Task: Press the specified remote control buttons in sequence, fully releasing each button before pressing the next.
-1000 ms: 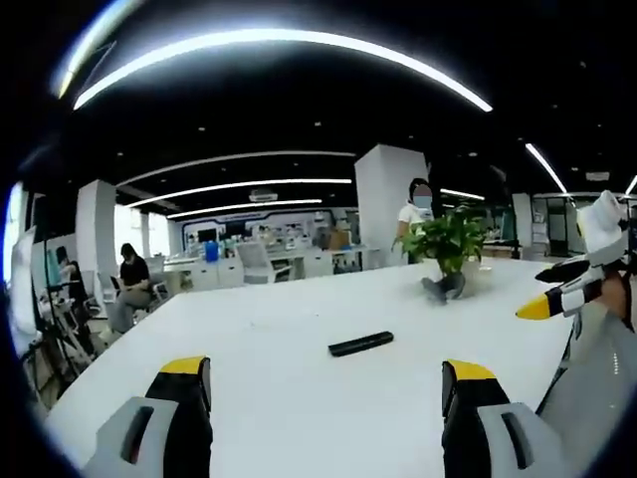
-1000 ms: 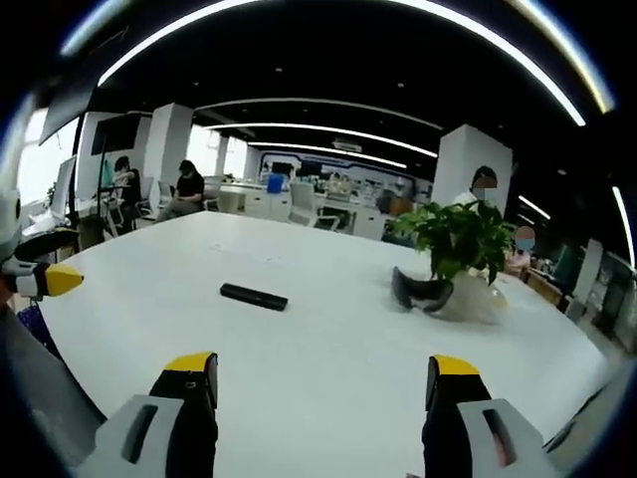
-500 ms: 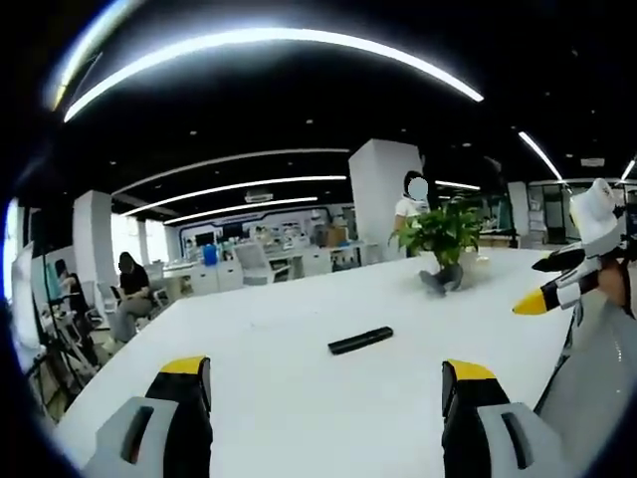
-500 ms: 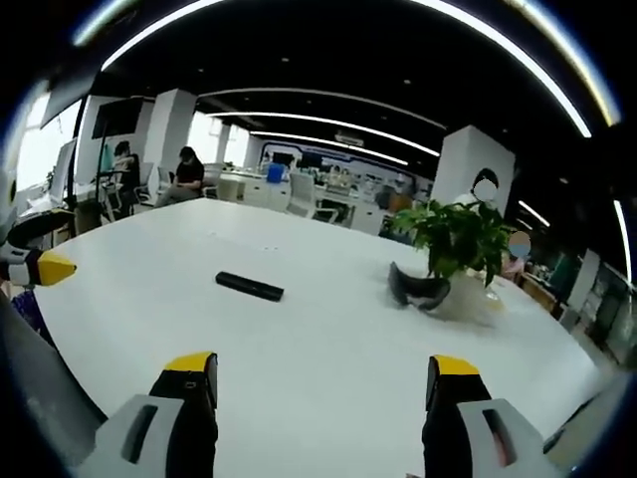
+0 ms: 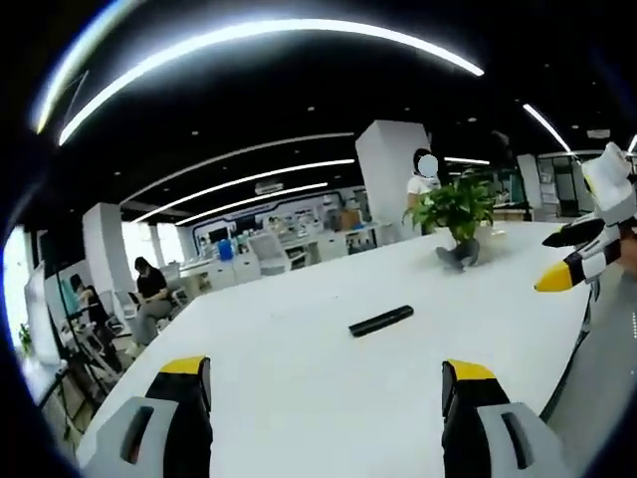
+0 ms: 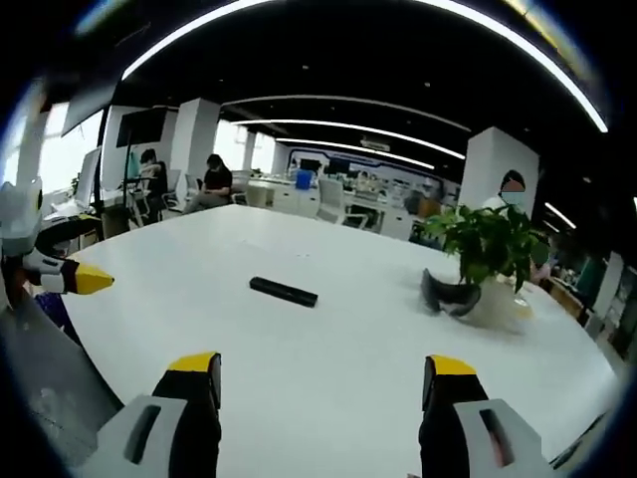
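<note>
A slim black remote control [image 5: 381, 321] [image 6: 283, 291] lies flat on the big white table [image 5: 299, 368] [image 6: 328, 368], roughly at its middle. My left gripper [image 5: 326, 383] stands open above the near table edge, well short of the remote. My right gripper [image 6: 316, 378] is open too, nothing between its yellow-tipped jaws, and also apart from the remote. The right gripper's yellow tip [image 5: 555, 279] enters the left gripper view from the right. The left gripper's tip [image 6: 85, 281] enters the right gripper view from the left.
A potted green plant [image 5: 456, 211] [image 6: 490, 249] stands at the far side of the table, with a dark curved object [image 6: 446, 297] at its base. People sit at desks [image 5: 151, 291] [image 6: 211, 181] beyond; one stands behind the plant [image 5: 426, 179].
Both views have shifted slightly, so the remote sits a little further right in each picture. The remote itself has not moved. Both grippers remain open.
</note>
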`<state>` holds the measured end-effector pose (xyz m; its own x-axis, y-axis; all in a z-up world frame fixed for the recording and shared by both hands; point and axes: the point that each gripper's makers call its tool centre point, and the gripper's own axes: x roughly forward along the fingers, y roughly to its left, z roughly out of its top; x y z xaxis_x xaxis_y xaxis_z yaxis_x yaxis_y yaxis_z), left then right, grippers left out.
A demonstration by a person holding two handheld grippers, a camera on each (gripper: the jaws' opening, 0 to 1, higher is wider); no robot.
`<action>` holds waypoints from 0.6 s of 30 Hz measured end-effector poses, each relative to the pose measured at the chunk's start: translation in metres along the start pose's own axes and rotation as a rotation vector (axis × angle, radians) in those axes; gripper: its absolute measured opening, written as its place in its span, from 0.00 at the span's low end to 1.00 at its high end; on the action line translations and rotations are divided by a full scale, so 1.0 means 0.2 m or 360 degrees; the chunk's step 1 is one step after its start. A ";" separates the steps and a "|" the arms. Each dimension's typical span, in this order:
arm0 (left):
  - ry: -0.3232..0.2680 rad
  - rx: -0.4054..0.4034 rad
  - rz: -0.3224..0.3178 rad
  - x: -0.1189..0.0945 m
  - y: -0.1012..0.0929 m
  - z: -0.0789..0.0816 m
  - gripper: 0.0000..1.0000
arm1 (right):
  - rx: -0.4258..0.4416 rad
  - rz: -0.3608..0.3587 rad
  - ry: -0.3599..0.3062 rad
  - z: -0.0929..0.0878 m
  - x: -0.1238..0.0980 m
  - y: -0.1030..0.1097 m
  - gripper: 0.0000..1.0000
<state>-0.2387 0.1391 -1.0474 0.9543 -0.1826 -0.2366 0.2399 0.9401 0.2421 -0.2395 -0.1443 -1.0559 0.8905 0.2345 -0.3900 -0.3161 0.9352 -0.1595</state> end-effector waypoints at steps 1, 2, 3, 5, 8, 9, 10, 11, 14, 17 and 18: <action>0.0031 0.0020 0.0012 0.00 0.01 -0.02 1.00 | -0.0009 0.0048 -0.0009 0.00 0.00 0.03 0.82; 0.0045 0.0027 0.0021 0.01 0.01 -0.03 1.00 | -0.0019 0.0084 -0.0012 0.01 0.00 0.05 0.82; 0.0043 0.0026 0.0027 0.01 0.01 -0.03 1.00 | -0.0026 0.0116 -0.0015 0.01 0.00 0.08 0.83; 0.0045 0.0023 0.0038 0.01 0.02 -0.03 1.00 | -0.0034 0.0162 -0.0009 0.00 0.00 0.11 0.85; 0.0094 0.0030 0.0047 0.02 0.03 -0.06 1.00 | -0.0028 0.0162 -0.0011 0.01 0.00 0.11 0.84; 0.0110 0.0039 0.0053 0.02 0.04 -0.07 1.00 | -0.0001 0.0158 -0.0029 0.01 -0.01 0.11 0.84; 0.0116 0.0039 0.0058 0.01 0.04 -0.08 1.00 | 0.0036 0.0157 -0.0051 0.03 -0.01 0.10 0.84; 0.0118 0.0038 0.0063 0.01 0.04 -0.08 1.00 | 0.0053 0.0155 -0.0065 0.03 -0.02 0.09 0.84; 0.0122 0.0030 0.0069 0.01 0.05 -0.08 1.00 | 0.0079 0.0155 -0.0045 0.02 -0.01 0.08 0.84; 0.0143 0.0028 0.0082 0.01 0.06 -0.09 1.00 | 0.0058 0.0181 -0.0038 0.02 -0.01 0.11 0.83; 0.0149 0.0023 0.0084 0.01 0.06 -0.09 1.00 | 0.0051 0.0193 -0.0038 0.02 -0.01 0.12 0.83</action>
<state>-0.2375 0.1556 -1.0626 0.9449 -0.1047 -0.3101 0.1931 0.9433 0.2701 -0.2473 -0.1219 -1.0554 0.8541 0.3520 -0.3828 -0.4115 0.9076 -0.0835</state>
